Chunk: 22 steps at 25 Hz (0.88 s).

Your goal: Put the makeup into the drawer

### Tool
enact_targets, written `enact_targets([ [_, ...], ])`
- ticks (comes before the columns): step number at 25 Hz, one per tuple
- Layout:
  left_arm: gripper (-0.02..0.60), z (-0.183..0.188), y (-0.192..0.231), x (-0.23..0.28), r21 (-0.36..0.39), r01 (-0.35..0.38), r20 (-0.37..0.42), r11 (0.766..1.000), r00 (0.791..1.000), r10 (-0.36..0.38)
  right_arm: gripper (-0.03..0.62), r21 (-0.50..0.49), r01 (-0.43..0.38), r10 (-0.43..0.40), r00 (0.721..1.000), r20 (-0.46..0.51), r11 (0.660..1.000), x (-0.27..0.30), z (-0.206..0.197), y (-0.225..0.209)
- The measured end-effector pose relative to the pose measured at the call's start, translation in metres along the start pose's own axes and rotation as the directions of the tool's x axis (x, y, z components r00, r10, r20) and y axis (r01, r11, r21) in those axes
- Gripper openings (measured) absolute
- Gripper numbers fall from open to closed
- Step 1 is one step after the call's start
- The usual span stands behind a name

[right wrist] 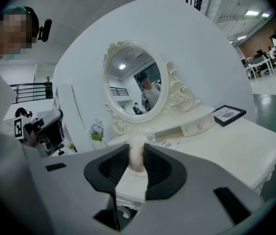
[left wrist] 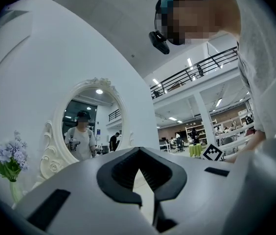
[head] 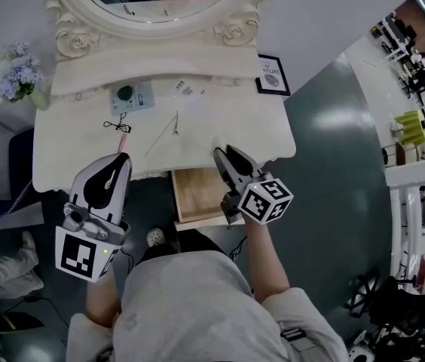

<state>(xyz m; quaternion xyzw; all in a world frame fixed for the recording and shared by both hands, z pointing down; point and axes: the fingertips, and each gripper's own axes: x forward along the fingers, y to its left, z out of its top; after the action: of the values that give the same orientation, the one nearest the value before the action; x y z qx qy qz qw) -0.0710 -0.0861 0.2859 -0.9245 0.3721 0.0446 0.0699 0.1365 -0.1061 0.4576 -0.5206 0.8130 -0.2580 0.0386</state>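
Note:
A cream dressing table (head: 258, 130) has its wooden drawer (head: 196, 194) pulled open below the front edge. My right gripper (head: 222, 155) hovers over that edge, just right of the drawer. In the right gripper view it (right wrist: 137, 153) is shut on a pale pink makeup tube (right wrist: 137, 156) that stands upright between the pads. My left gripper (head: 124, 158) is near the table's front left, jaws shut and empty (left wrist: 138, 153). A small pink item (head: 122, 139) lies on the table just beyond its tip. A pale blue makeup packet (head: 132, 97) and a thin stick (head: 175, 123) lie farther back.
An oval mirror (head: 152, 6) with a carved frame stands at the back. A vase of flowers (head: 18, 74) is at the far left, and a black picture frame (head: 272, 75) at the far right. A tangle of black wire (head: 116, 124) lies mid-left.

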Motion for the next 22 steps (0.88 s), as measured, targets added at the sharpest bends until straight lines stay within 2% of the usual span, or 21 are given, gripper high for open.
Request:
enact_targets([
  [7, 0.011, 0.001, -0.011, 0.001, -0.008, 0.058, 0.003, 0.998, 0.998, -0.058, 0.095, 0.004, 0.016, -0.016, 0.999, 0.052, 1.000, -0.025, -0.002, 0.006],
  [11, 0.011, 0.000, -0.019, 0.001, -0.010, 0.087, 0.009, 0.996, 0.996, -0.087, 0.097, -0.003, 0.033, -0.032, 0.999, 0.044, 0.999, -0.037, -0.012, 0.006],
  [16, 0.011, -0.004, -0.028, -0.002, -0.013, 0.114, -0.002, 0.993, 0.993, -0.114, 0.097, -0.032, 0.061, -0.061, 0.998, -0.017, 0.998, -0.049, -0.035, 0.001],
  [22, 0.011, -0.004, -0.033, -0.003, -0.024, 0.124, 0.006, 0.992, 0.992, -0.124, 0.097, -0.098, 0.083, -0.096, 0.986, -0.136, 0.992, -0.055, -0.071, -0.005],
])
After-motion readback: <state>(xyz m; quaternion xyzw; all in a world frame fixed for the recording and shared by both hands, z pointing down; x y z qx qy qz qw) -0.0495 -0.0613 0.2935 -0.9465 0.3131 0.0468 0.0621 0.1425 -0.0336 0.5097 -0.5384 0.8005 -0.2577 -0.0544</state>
